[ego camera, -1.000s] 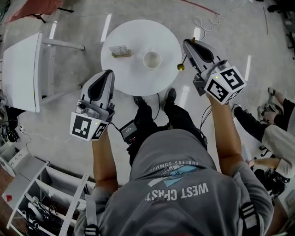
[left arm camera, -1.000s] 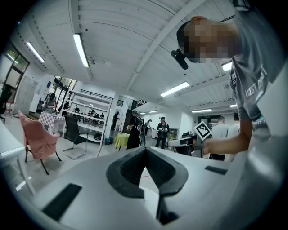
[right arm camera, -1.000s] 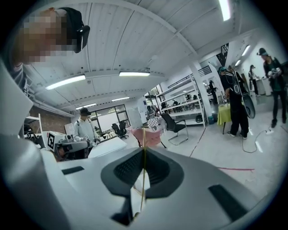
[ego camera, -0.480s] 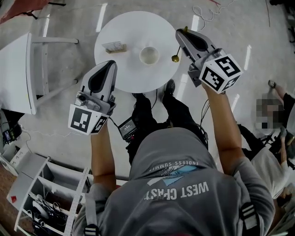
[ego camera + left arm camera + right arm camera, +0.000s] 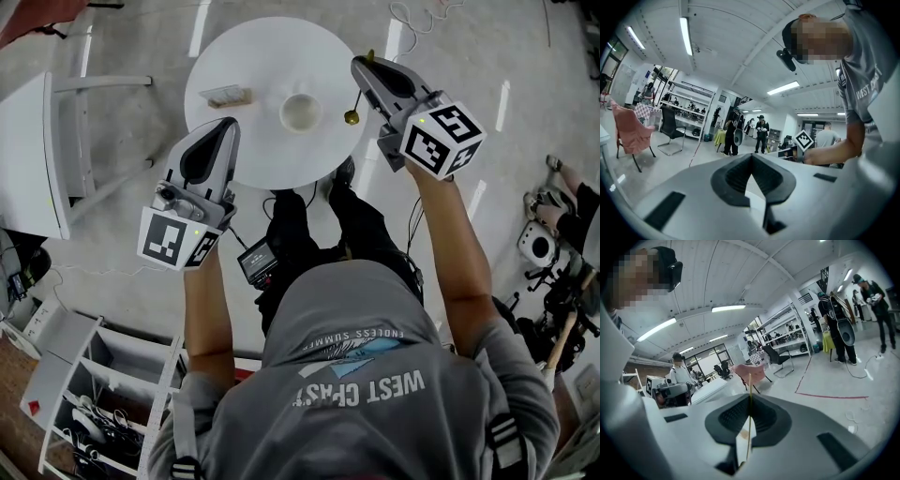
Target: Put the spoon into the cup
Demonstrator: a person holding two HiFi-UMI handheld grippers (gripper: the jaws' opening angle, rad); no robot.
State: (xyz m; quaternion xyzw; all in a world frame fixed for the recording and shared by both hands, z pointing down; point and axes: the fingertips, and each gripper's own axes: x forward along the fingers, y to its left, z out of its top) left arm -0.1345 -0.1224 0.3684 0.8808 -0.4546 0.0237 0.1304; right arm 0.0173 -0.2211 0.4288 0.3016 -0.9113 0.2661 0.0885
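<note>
— What is the left gripper (image 5: 223,131) doing?

— It is hovering closest to the person, over the near left edge of the round white counter (image 5: 272,52). Its jaws are pressing together at the tips, and nothing is sitting between them.

— And the right gripper (image 5: 362,67)?

— It is reaching a little farther out, at the counter's right edge. Its jaws are clamping the thin gold handle of the spoon (image 5: 352,116). In its own view, the handle is running straight up through the closed jaws.

— Where is the spoon hanging?

— Its bowl is pointing down and hanging just to the right of the cup (image 5: 302,111), apart from it. The cup is standing upright near the counter's middle.

— Is anything lying beyond that?

— A small tan block (image 5: 225,95) is lying left of the cup. Farther off, a white cord (image 5: 410,15) is trailing on the floor.
</note>
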